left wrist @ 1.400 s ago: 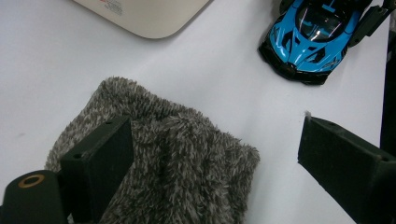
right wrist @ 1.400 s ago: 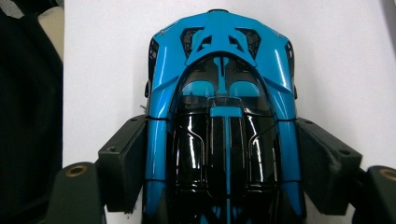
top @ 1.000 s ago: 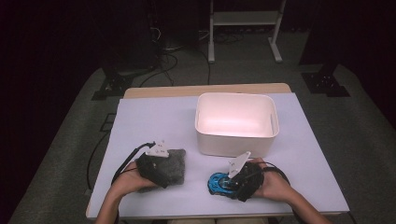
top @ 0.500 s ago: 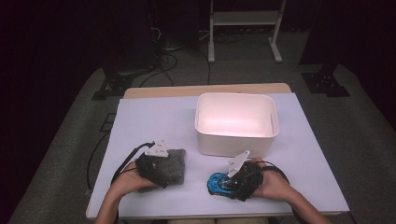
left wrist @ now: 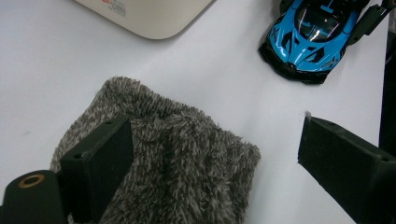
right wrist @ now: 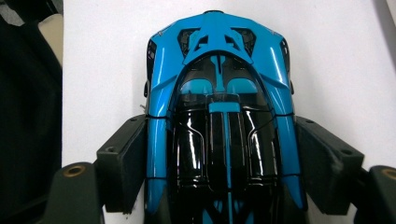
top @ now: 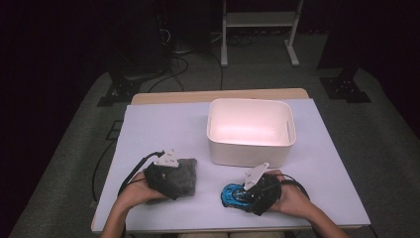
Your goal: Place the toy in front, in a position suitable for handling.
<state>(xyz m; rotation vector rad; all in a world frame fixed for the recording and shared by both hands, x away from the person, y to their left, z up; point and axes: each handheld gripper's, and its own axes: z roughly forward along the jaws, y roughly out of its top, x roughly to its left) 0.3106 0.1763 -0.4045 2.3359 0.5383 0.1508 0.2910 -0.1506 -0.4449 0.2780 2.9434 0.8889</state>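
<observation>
Nothing had shifted since the earlier frames: both hands stayed put. Right gripper (right wrist: 219, 172) clamped the blue car (right wrist: 219, 116) on the table (top: 163, 129), near the bin (top: 250, 131). Left gripper (left wrist: 215, 158) stood open over the grey cloth (left wrist: 173, 163). Lifting looked due next.

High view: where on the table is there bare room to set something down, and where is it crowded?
Bare: the far-left stretch of the table, left of the white bin and beyond the grey fuzzy cloth; also the strip right of the bin. The bin's inside looks empty. Crowded: the near edge, where the left gripper sits on the cloth and the right gripper straddles the blue toy car.
</observation>
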